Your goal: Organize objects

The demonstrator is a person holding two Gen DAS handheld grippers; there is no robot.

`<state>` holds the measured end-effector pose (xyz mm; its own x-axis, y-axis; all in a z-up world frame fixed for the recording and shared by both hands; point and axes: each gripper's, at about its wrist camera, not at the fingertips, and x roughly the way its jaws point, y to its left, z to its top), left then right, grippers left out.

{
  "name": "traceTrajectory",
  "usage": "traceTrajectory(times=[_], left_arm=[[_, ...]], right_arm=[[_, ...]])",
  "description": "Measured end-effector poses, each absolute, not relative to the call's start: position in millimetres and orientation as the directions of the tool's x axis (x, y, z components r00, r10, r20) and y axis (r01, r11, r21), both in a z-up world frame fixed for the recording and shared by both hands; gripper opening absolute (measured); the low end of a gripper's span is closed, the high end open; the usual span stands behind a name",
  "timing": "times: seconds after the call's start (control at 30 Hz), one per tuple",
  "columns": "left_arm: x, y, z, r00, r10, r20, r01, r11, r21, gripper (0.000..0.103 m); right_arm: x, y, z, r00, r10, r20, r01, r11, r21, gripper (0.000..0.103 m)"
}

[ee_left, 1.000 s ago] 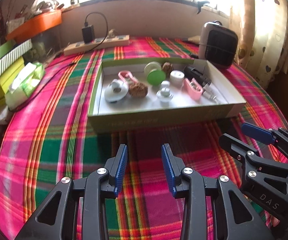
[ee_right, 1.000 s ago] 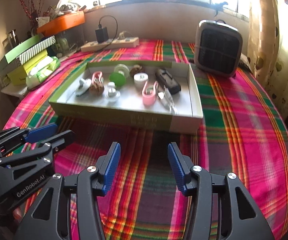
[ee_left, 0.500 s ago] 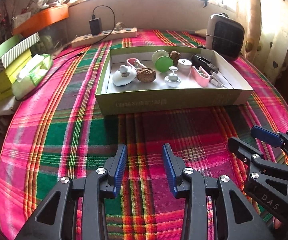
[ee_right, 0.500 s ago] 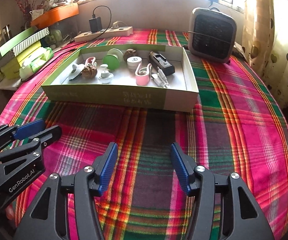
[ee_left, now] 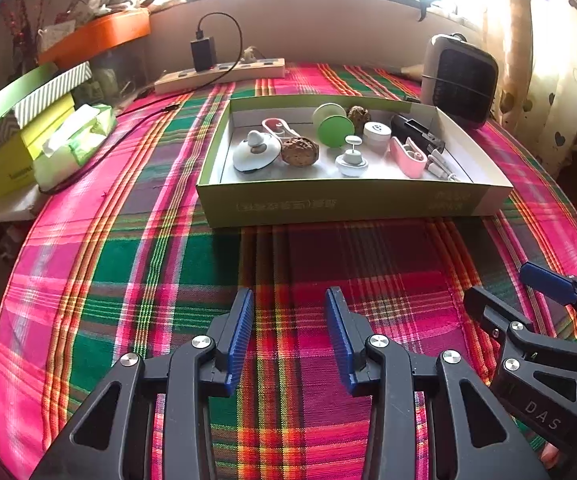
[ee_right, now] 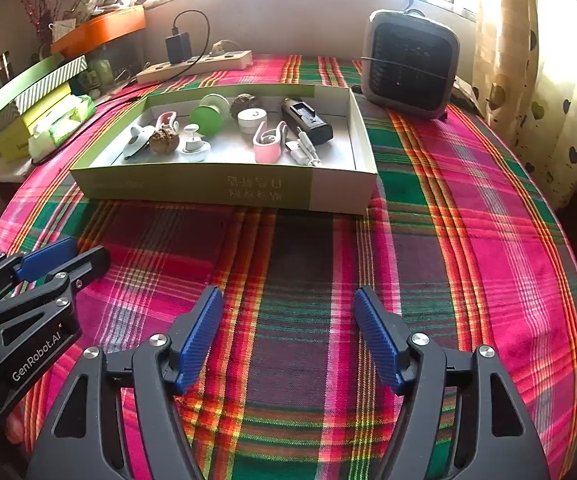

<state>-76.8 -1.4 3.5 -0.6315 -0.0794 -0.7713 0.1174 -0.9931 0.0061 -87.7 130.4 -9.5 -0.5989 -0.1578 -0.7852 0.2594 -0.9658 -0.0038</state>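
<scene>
A shallow green and white cardboard box (ee_left: 344, 202) (ee_right: 192, 186) sits on the plaid cloth. It holds several small items: a white knobbed lid (ee_left: 255, 152), a walnut (ee_left: 299, 153), a green round lid (ee_left: 335, 130) (ee_right: 206, 119), a white jar (ee_right: 251, 120), a pink clip (ee_left: 406, 156) (ee_right: 268, 150), a black charger (ee_right: 306, 120). My left gripper (ee_left: 289, 312) is open and empty, over the cloth in front of the box. My right gripper (ee_right: 288, 312) is open and empty, beside it; it also shows in the left wrist view (ee_left: 528, 288).
A small heater (ee_right: 410, 64) stands behind the box at the right. A power strip (ee_left: 220, 74) with a black plug lies at the back. Stacked boxes and a tissue pack (ee_left: 72, 144) sit at the left table edge. A curtain (ee_right: 528, 60) hangs at the right.
Both grippers have drawn back and tilted, so the box sits farther away. The right gripper's jaws have opened wider. Nothing in the box has moved.
</scene>
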Motion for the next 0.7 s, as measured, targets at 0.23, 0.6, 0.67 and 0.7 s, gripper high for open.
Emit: traceTrajectory(times=[0.23,0.6,0.67,0.7], left_arm=[[-77.0,-1.1,3.3,-0.632,-0.081,-0.771,0.118,-0.993,0.008,0.036],[-76.5,-2.3,3.3,-0.632,-0.076,-0.771,0.118,-0.993,0.001,0.036],[-76.6,-1.9,3.4,-0.632,-0.076,-0.771,0.118,-0.993,0.001,0.036],[-76.6,-2.2,3.5,-0.632,-0.076,-0.771,0.118,-0.993,0.002,0.036]], right_arm=[[-87.8,130.4,-9.6,-0.599,-0.159,-0.785,0.26,-0.966,-0.003,0.069],[-88.0,130.6,-9.5,-0.599,-0.159,-0.785,0.26,-0.966,-0.003,0.07],[-88.1,130.6,-9.5,-0.599,-0.159,-0.785,0.26,-0.966,-0.003,0.07],[-88.1,130.5,-9.5,-0.599,-0.159,-0.785,0.26,-0.966,-0.003,0.07]])
